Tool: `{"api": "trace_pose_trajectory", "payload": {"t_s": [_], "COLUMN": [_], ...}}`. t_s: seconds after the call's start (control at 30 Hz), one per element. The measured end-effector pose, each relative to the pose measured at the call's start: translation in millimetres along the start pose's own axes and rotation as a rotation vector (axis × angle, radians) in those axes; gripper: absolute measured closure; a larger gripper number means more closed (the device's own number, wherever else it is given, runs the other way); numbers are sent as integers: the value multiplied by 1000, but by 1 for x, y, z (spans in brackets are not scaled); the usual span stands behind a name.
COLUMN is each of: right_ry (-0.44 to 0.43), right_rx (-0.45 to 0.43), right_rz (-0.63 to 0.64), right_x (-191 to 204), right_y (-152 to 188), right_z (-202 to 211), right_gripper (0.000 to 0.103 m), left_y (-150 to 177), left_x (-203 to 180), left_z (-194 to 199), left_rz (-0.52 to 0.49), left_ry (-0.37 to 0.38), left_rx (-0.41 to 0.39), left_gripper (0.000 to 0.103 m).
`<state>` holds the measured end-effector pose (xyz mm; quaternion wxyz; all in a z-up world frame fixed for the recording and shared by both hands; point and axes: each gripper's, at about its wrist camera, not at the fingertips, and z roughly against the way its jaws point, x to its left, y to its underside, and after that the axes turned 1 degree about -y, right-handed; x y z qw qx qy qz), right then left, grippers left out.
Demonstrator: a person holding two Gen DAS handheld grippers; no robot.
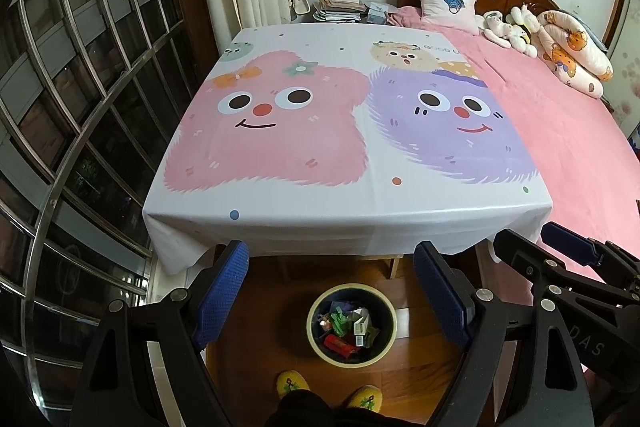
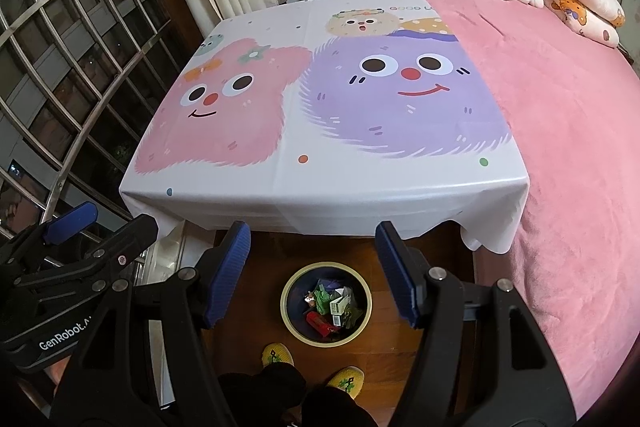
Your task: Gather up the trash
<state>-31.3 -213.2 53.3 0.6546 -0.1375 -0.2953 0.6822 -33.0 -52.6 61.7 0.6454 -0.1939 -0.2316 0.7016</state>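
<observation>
Trash: crumpled wrappers, a small white carton and a red packet [image 1: 339, 343] lay inside the waste bin [image 1: 390, 341], not on the worktop.
Waste bin: stood on the wooden floor [image 1: 432, 379] at 6 o'clock in both wrist views, just in front of the worktop's near edge and just beyond the person's yellow slippers [image 1: 293, 383].
Left gripper: the left gripper [image 1: 338, 291] hung above the bin, jaws wide apart, nothing between them.
Right gripper: the right gripper [image 2: 314, 273] hung beside it, also above the bin, jaws apart and empty.
Step in hand: judged near the end, since no loose trash showed on the cartoon tablecloth [image 1: 320, 131].
Next move: likely a look over the worktop and floor for leftovers; any further drop needs only a straight descent over the bin's mouth.
Edges: cloth hem draped at 12 o'clock of the bin; pink bed [image 1: 568, 155] touching the worktop at 3 o'clock; barred window [image 1: 80, 107] at 9 o'clock.
Open room: floor strip around the bin was narrow.
</observation>
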Motion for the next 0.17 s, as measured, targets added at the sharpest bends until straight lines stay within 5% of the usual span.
{"api": "trace_pose_trajectory", "payload": {"t_s": [0.17], "right_ry": [1], "right_rx": [0], "right_rz": [-1], "right_x": [1], "right_y": [0], "right_z": [0], "right_gripper": [41], "left_y": [3], "left_x": [-1], "left_z": [-3], "left_rz": [8], "left_ry": [-3], "left_rx": [8], "left_gripper": [17]}}
